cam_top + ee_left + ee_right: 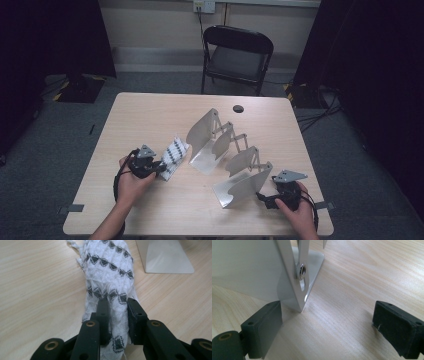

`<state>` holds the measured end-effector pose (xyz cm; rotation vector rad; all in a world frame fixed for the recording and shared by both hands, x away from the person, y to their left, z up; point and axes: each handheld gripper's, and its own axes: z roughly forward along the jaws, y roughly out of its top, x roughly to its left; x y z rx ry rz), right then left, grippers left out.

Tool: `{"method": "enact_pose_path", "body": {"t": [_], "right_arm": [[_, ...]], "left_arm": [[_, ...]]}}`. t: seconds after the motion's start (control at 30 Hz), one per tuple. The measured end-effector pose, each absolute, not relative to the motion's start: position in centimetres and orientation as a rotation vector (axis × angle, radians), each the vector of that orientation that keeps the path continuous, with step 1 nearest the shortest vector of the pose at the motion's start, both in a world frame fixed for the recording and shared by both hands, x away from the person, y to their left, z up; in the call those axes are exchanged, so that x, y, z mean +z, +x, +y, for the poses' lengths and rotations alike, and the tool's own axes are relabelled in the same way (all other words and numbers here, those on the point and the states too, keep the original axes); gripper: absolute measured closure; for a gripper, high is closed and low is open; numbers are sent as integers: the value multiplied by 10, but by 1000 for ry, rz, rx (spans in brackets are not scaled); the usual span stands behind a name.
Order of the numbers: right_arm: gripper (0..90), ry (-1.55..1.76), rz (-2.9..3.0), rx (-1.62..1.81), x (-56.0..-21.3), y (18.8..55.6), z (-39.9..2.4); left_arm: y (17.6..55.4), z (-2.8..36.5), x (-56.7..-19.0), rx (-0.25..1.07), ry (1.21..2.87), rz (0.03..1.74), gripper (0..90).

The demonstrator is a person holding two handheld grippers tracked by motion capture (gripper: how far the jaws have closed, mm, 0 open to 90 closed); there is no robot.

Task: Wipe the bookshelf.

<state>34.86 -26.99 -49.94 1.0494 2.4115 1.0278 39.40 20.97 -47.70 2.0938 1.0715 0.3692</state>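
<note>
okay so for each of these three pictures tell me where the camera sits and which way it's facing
High view: above the person's side, facing forward and down on the table; both hands and grippers show.
Left gripper view: rides the left gripper, looking along its jaws pinching the patterned cloth.
Right gripper view: rides the right gripper, low over the table, jaws apart by the metal rack.
Shared: the high view also shows the cloth and the rack.

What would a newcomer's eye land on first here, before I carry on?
Probably the metal folding rack, its pale panels fanned out in a zigzag across the middle of the wooden table. Next, the white cloth with dark diamond bands, rolled up and lying just left of the rack, pinched at its near end by the left gripper. The right gripper stands open at the rack's near corner.
</note>
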Motion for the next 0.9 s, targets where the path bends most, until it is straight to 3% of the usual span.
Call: {"method": "enact_pose_path", "body": {"t": [0.17,0.3,0.33,0.37,0.53,0.9], "right_arm": [[83,1049,2411,1028,-499,349,-270],[83,1050,2411,1028,-499,349,-270],[84,1048,2411,1028,-499,349,-270],[83,1048,2411,1028,-499,349,-270],[83,1050,2411,1028,-499,349,-270],[83,1051,2410,1030,-499,348,-270]], "left_arm": [[387,218,-481,394,2080,1109,727],[386,219,-481,362,2069,1115,662],[386,220,-481,358,2067,1118,615],[385,220,-481,358,2064,1122,495],[383,224,-481,392,2101,1094,331],[369,244,-477,376,2150,1034,240]]}}
